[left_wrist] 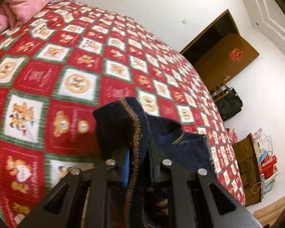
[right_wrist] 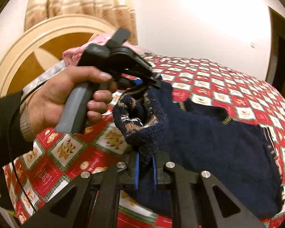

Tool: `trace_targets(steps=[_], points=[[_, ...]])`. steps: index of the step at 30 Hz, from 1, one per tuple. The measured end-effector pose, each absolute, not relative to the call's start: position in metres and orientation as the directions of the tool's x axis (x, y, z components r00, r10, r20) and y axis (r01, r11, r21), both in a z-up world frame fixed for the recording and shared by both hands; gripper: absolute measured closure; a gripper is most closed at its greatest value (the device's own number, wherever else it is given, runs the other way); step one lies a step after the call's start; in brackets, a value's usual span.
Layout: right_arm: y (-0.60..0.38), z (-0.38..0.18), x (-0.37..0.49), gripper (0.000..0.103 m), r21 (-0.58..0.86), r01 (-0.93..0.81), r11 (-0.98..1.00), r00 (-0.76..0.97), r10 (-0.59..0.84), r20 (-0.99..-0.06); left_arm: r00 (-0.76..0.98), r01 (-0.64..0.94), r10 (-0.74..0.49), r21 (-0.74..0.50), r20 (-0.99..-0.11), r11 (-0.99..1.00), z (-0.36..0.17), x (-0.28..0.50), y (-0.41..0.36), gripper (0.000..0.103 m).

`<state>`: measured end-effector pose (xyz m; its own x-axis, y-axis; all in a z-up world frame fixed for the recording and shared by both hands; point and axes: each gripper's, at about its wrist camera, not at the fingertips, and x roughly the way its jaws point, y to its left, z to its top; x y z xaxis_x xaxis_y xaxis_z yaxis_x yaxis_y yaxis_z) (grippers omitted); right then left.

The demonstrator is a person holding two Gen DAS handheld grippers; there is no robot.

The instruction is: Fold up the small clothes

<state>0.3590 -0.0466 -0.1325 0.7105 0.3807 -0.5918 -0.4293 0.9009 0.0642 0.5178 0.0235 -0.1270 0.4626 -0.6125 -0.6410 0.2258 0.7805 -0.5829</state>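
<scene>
Both grippers hold one edge of the navy sweater (right_wrist: 209, 133) above the bed.

The right gripper (right_wrist: 145, 163) is clenched on a patterned fold; the left gripper (right_wrist: 142, 82) — at 11 o'clock from it — pinches the striped hem. The sweater's body lies toward 3 o'clock on the red quilt (right_wrist: 209, 76), its long axis across. The quilt's lettering is too blurred to read.
</scene>
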Motion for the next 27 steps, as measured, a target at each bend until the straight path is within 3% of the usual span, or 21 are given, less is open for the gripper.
trace_targets(steps=[15,24,27], points=[[-0.194,-0.118,0.359,0.094,0.204,-0.219,0.954,0.779,0.297,-0.552,0.399,0.362,-0.681,-0.577,-0.614,0.733,-0.105,0.526,-0.128,0.087],[-0.287,-0.151,0.352,0.094,0.334,-0.036,0.942,0.756,0.244,-0.608,0.290,0.436,-0.690,-0.550,-0.663,0.712,-0.128,0.527,-0.236,0.089],[-0.311,-0.166,0.349,0.094,0.387,0.012,0.922,0.734,0.255,-0.630,0.259,0.448,-0.684,-0.543,-0.682,0.711,-0.142,0.526,-0.264,0.094]])
